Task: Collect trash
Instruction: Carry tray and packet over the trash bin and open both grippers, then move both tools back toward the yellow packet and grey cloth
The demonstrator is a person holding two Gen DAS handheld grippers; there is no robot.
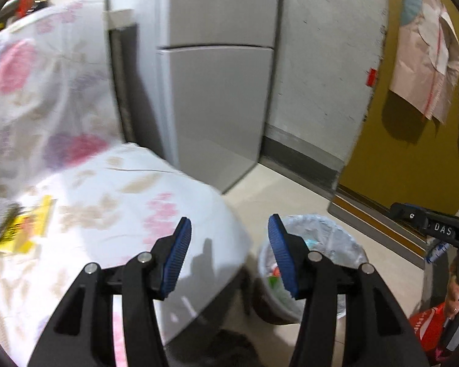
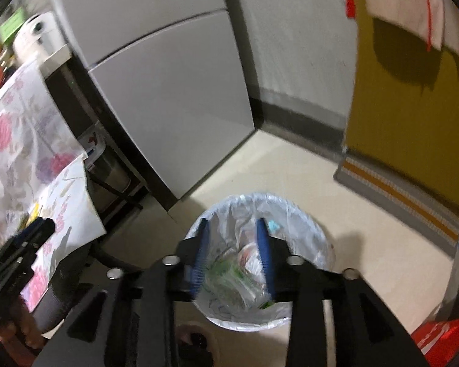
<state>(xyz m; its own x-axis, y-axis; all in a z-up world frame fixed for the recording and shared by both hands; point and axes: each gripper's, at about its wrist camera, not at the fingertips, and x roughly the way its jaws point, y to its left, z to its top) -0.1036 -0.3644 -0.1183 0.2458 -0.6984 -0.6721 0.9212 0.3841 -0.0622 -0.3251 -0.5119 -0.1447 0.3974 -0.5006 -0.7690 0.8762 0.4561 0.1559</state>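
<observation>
A trash bin [image 2: 306, 229] lined with a clear plastic bag stands on the floor, holding several wrappers. It also shows in the left wrist view [image 1: 336, 238]. My right gripper [image 2: 233, 224] is open and empty, directly above the bin's mouth. My left gripper [image 1: 229, 224] is open and empty, over the edge of a table with a floral cloth [image 1: 131, 189]. A yellow wrapper [image 1: 27, 229] lies on the cloth at the left, blurred. The right gripper's body [image 1: 437, 229] shows at the right edge of the left wrist view.
A white refrigerator [image 2: 168, 91] stands behind the bin against a grey wall. A yellow door [image 2: 397, 122] with hanging cloths is on the right, a striped mat [image 2: 397, 205] at its foot. A red object [image 2: 443, 336] sits on the floor at the lower right.
</observation>
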